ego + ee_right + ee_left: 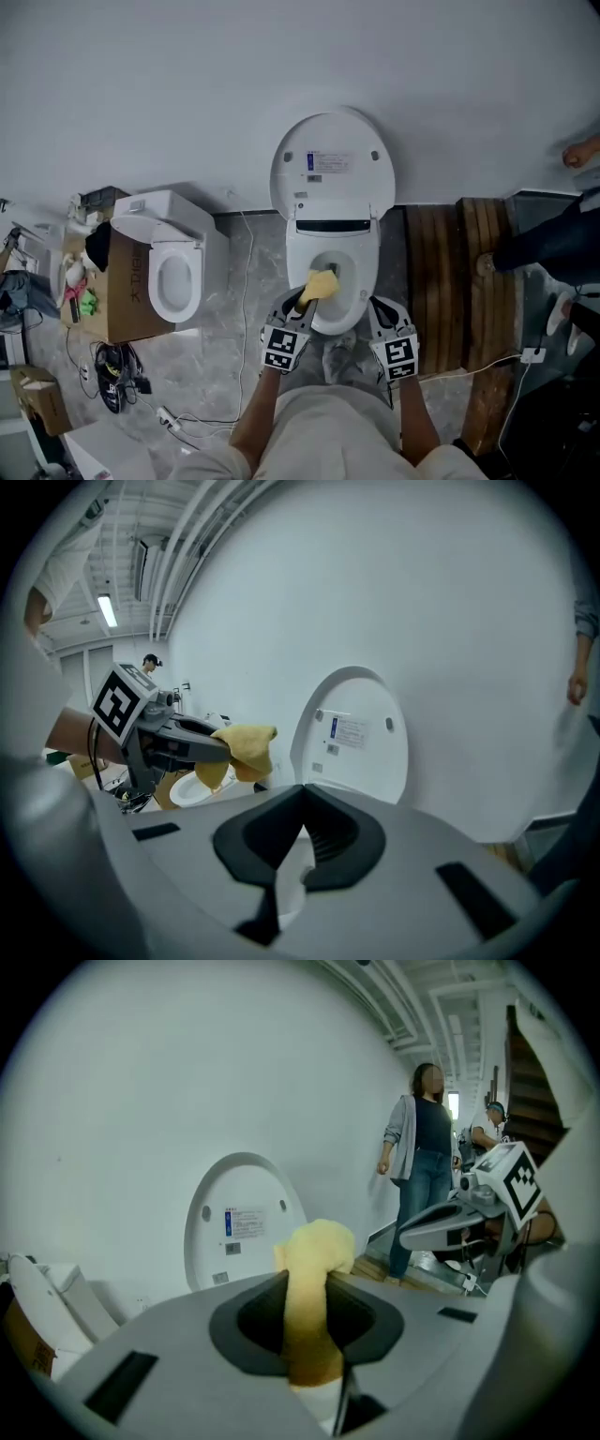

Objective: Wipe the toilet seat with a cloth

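The left tongs point(306, 302), nearest of all along with the person's forearms, are clamped on a yellow cloth point(322, 282). In the left gripper view the cloth runs up between the jaws and bunches into a wad past their tips. The right tongs point(374, 304) are held beside them on the other side of the bowl. Their jaws stand a little apart with nothing between them.

The toilet seat point(368, 274) lies straight ahead of both tongs and just below their tips. The lid point(331, 161) stands up against the wall beyond. The wad of cloth hangs over the seat's front left part, at the edge of the bowl opening. None of the views shows whether it touches the seat. In the right gripper view it seems to be held in the air.

I judge the wiping is only at its start: the cloth is gripped and brought to the seat. The next move calls for lowering the left tongs until the wad presses on the ring. The cloth then needs to be drawn round the ring, with the grip kept firm so that it does not drop into the bowl. The right tongs have no part to play and should stay clear.
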A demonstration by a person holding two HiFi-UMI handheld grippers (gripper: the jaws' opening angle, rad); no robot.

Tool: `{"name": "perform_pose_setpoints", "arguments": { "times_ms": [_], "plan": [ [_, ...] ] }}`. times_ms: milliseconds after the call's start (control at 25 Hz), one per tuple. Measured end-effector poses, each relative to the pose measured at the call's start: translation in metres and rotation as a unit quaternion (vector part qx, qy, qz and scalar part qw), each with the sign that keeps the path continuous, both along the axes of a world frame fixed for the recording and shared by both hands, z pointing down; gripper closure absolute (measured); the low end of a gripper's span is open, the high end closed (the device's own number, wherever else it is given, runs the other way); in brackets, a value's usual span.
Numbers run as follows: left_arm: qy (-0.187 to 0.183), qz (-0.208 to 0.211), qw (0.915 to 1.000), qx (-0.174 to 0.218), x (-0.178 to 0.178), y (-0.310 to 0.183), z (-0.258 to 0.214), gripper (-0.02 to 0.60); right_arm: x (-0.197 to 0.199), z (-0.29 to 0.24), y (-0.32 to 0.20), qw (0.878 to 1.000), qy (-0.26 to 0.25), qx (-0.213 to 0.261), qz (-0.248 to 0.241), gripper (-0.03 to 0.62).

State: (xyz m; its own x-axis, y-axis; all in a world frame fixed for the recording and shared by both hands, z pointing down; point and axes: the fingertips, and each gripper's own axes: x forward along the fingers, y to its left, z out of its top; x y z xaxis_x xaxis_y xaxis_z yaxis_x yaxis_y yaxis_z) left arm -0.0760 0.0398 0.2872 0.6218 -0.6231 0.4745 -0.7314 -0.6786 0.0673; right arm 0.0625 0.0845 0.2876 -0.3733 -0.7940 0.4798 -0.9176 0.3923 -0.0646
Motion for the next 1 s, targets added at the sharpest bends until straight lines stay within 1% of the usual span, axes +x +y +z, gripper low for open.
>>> {"name": "perform_pose_setpoints", "arguments": {
  "times_ms": [240, 440, 680, 1000],
  "plan": [
    [0.005, -0.001, 0.9994, 0.034, 0.005, 0.015, -0.044, 0.483, 0.001, -0.043, 0.004, 0.999, -0.001, 0.037, -0.023, 0.588],
    [0.004, -0.003, 0.9984, 0.056, 0.008, 0.026, -0.066, 0.483, 0.0, -0.064, 0.01, 0.998, 0.0, 0.058, -0.039, 0.588],
    [0.002, -0.012, 0.9977, 0.067, 0.011, 0.03, -0.076, 0.483, 0.006, -0.065, 0.019, 0.998, -0.003, 0.055, -0.038, 0.588],
    [-0.001, -0.009, 0.9975, 0.07, 0.018, 0.035, -0.076, 0.483, 0.014, -0.068, 0.017, 0.997, 0.002, 0.061, -0.04, 0.588]
  ]
}}
